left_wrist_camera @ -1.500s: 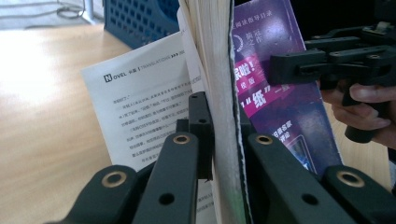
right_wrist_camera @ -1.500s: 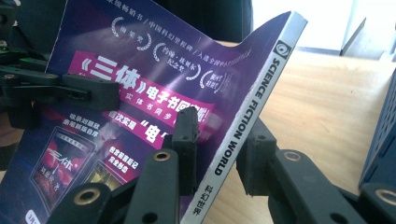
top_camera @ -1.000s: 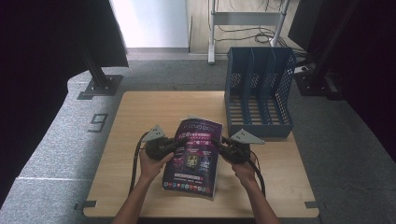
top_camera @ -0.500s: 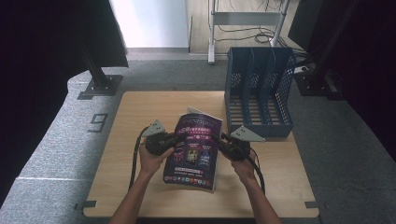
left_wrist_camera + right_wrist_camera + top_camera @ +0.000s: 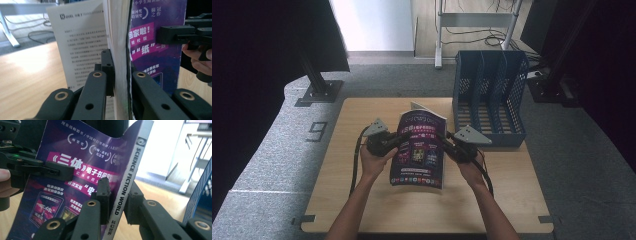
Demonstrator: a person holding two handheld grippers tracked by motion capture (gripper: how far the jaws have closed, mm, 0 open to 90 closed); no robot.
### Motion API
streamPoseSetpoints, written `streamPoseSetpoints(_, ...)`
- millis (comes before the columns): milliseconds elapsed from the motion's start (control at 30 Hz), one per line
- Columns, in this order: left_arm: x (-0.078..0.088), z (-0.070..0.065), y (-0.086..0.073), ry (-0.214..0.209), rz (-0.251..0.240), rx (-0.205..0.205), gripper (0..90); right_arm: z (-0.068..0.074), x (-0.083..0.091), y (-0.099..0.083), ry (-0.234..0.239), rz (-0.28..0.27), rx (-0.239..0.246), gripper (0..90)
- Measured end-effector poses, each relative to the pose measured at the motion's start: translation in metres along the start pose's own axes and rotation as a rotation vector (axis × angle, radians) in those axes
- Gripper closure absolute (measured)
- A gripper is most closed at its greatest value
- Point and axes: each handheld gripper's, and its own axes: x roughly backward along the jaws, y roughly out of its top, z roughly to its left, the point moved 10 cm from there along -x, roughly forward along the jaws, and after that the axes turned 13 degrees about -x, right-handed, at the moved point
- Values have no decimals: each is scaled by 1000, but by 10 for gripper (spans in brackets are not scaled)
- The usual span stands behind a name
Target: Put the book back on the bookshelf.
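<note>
Both grippers grip one thing: a thick purple-covered magazine with a grey spine [image 5: 419, 150], held above the middle of the light wooden table [image 5: 362, 200], its cover facing the high camera and its top edge tilted toward twelve o'clock.

The left gripper [image 5: 398, 141] comes in from nine o'clock in the high view. In the left gripper view its two black jaws stand narrowly apart, closed on the magazine's open page edge [image 5: 120, 62], one pad on the purple cover and the other on the back pages. A loose white printed page [image 5: 80, 42] fans out at ten o'clock of the jaws.

The right gripper [image 5: 443, 141] comes in from three o'clock. Its jaws have just been closing, and in the right gripper view they sit slightly apart on the grey spine [image 5: 125, 195], which stands between them, one pad on the cover, the other behind the spine.

A blue plastic file rack with mesh walls [image 5: 489, 100] stands on the table at two o'clock of the magazine, near it but apart.
</note>
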Motion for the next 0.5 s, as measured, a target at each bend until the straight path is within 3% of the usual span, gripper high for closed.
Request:
streamPoseSetpoints(200,6,-8,-4,-1,-4,-21,859,4,9,-4,18,-31,15,789)
streamPoseSetpoints(500,4,-3,-3,18,-11,-21,860,6,12,-5,32,-40,15,793)
